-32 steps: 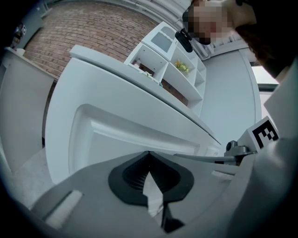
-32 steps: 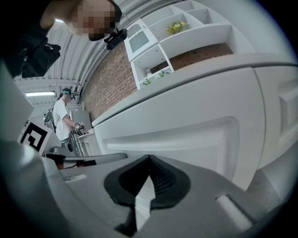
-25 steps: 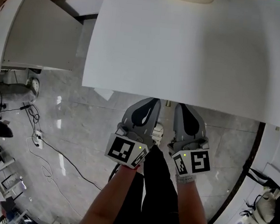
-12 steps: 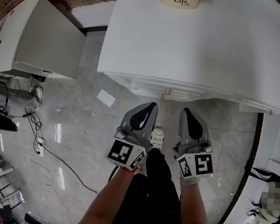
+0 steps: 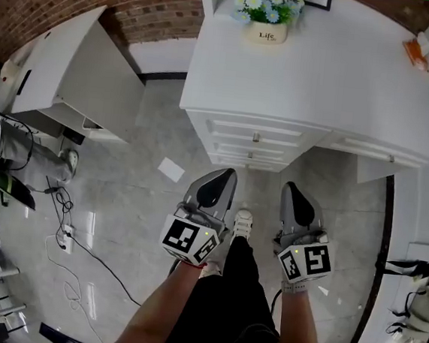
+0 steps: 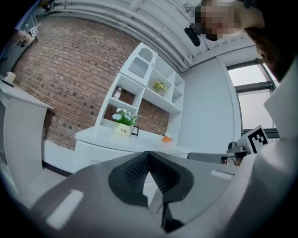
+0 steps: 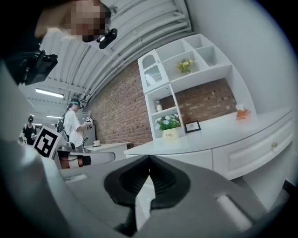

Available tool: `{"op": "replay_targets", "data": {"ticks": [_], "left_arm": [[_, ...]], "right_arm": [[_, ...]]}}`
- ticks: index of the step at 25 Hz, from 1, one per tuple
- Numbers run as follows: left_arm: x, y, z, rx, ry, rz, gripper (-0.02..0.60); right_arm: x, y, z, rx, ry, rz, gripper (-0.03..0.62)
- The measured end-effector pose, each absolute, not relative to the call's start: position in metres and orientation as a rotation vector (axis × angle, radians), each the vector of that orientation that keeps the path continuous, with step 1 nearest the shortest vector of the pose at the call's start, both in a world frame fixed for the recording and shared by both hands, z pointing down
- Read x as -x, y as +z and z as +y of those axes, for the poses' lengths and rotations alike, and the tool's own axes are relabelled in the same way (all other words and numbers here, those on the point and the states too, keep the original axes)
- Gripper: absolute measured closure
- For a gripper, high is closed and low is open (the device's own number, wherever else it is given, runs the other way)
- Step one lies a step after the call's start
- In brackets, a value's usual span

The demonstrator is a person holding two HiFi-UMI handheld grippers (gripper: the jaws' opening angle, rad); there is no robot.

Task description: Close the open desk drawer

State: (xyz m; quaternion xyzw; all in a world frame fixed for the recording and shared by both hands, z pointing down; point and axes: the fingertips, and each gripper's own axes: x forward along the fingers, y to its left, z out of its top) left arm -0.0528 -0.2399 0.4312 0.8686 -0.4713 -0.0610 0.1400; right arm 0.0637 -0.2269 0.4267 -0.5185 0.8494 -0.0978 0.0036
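The white desk (image 5: 315, 71) stands ahead of me in the head view, with a stack of three drawers (image 5: 255, 138) under its top and another drawer (image 5: 367, 150) to the right. All the fronts look about flush from here. My left gripper (image 5: 226, 174) and right gripper (image 5: 291, 188) hang side by side over the floor, short of the desk and touching nothing. Both are shut and hold nothing. The jaws meet in the left gripper view (image 6: 149, 153) and in the right gripper view (image 7: 149, 158), where a knobbed drawer (image 7: 274, 145) shows.
A flower pot (image 5: 267, 32) and an orange thing (image 5: 415, 47) sit on the desk. A second white desk (image 5: 66, 70) stands at the left, with cables (image 5: 65, 228) and a paper (image 5: 171, 169) on the grey floor. A white shelf unit (image 6: 149, 88) rises behind the desk.
The desk has dropped back from me: a second ago its top filled the view, now its drawer fronts and the wall show. Both grippers stayed shut, side by side.
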Motion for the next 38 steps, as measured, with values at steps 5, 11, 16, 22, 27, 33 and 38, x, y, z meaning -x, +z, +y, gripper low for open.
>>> {"op": "replay_targets", "data": {"ticks": [5, 11, 16, 22, 27, 33, 38], "left_arm": [[0.065, 0.404, -0.200, -2.524, -0.180, -1.355, 0.578], [0.073, 0.369, -0.150, -2.492, -0.203, -1.338, 0.578], [0.064, 0.327, -0.120, -2.580, -0.197, -1.301, 0.578], [0.064, 0.286, -0.085, -2.647, -0.157, -1.289, 0.578], [0.064, 0.261, -0.072, -2.694, -0.102, -1.324, 0.578], [0.063, 0.247, -0.065, -2.676, -0.099, -1.373, 0.578], [0.061, 0.243, -0.065, -2.615, -0.140, -1.408, 0.578]], "right_arm": [[-0.069, 0.406, -0.185, 1.601, -0.315, 2.704, 0.594], [-0.077, 0.371, -0.129, 1.587, -0.299, 2.732, 0.594], [-0.080, 0.332, -0.093, 1.571, -0.246, 2.746, 0.594], [-0.082, 0.287, -0.065, 1.550, -0.208, 2.739, 0.594], [-0.081, 0.251, -0.060, 1.512, -0.145, 2.758, 0.594], [-0.086, 0.226, -0.058, 1.451, -0.107, 2.792, 0.594], [-0.099, 0.220, -0.061, 1.501, -0.089, 2.771, 0.594]]}}
